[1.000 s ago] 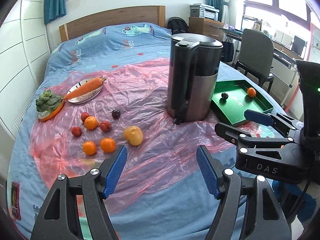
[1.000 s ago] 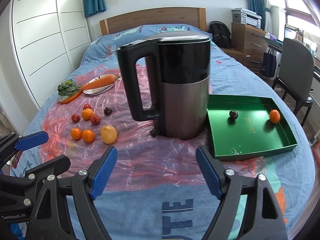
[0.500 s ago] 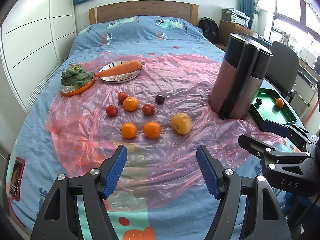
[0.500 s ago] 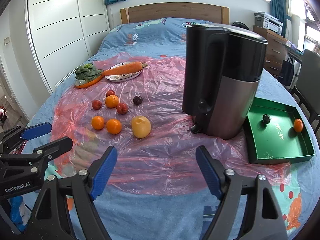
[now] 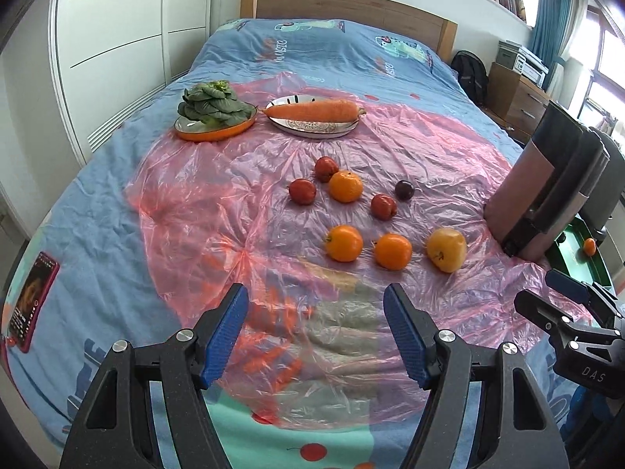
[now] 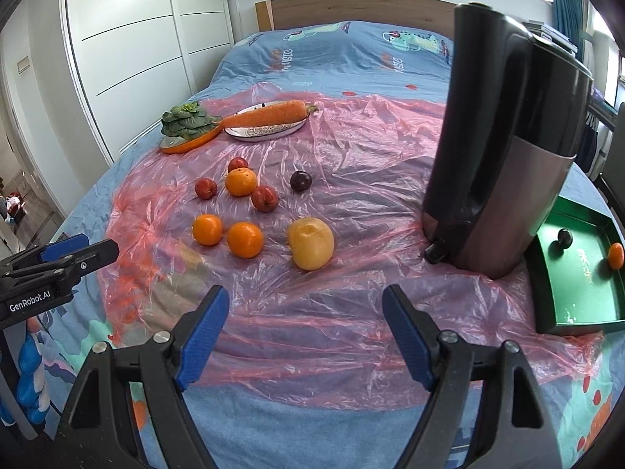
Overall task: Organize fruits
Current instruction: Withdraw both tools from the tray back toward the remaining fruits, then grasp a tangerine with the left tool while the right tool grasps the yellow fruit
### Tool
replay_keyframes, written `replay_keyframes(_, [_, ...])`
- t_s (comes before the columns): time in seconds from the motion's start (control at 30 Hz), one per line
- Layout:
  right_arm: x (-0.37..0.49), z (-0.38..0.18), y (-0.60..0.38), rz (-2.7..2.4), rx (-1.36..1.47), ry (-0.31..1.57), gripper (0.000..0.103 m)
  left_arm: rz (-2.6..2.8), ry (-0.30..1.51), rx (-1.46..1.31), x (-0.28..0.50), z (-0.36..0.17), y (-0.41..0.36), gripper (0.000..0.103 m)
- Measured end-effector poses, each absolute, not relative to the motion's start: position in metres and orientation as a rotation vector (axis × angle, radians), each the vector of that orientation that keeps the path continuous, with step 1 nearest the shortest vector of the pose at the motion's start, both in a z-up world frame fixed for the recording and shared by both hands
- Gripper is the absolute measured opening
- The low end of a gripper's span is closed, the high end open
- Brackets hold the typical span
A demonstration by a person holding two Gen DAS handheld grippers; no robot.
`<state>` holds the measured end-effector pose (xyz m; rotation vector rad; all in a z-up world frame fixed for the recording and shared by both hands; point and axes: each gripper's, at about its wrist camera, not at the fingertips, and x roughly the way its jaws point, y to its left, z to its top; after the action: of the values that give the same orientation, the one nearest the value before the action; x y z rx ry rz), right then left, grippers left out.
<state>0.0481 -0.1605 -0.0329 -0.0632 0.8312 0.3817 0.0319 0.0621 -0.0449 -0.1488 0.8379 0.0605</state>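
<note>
Loose fruit lies on a pink plastic sheet [image 5: 242, 211] on the bed: three oranges [image 5: 343, 243] [image 6: 245, 239], three small red fruits [image 5: 302, 191], a dark plum [image 5: 404, 190] [image 6: 300, 181] and a yellow apple [image 5: 446, 249] [image 6: 311, 243]. A green tray [image 6: 578, 293] at the right holds a dark plum [image 6: 565, 237] and a small orange [image 6: 616, 255]. My left gripper [image 5: 315, 334] is open and empty, short of the oranges. My right gripper [image 6: 304, 330] is open and empty, short of the apple.
A tall black and steel kettle [image 6: 504, 148] stands between the fruit and the tray. At the back, a carrot [image 5: 312, 110] lies on a silver plate and greens [image 5: 213, 103] on an orange dish. A phone [image 5: 33, 305] lies at the left bed edge.
Both grippers have swung left, away from the kettle and tray and toward the loose fruit. Both stayed open and empty.
</note>
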Motion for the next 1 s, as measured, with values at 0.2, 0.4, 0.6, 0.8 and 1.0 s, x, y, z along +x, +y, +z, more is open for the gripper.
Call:
replay_keyframes(0.2, [0.064,-0.045,-0.149,0.408,-0.058,0.846,0.103,0.042,0.848,-0.138,0.048,-0.053,0.060,0.066])
replay_keyframes(0.4, [0.084,-0.058,-0.140,0.414,-0.075,0.856,0.103,0.031,0.877,-0.148,0.073,-0.069,0.056,0.066])
replay_keyframes(0.6, [0.102,-0.073,-0.134,0.419,-0.095,0.875,0.103,0.037,0.913,-0.144,0.098,-0.089,0.053,0.066])
replay_keyframes(0.8, [0.118,-0.091,-0.136,0.416,-0.099,0.912,0.103,0.043,0.943,-0.121,0.117,-0.108,0.048,0.065])
replay_keyframes(1.0, [0.130,-0.102,-0.134,0.417,-0.109,0.931,0.103,0.042,0.958,-0.109,0.131,-0.118,0.046,0.064])
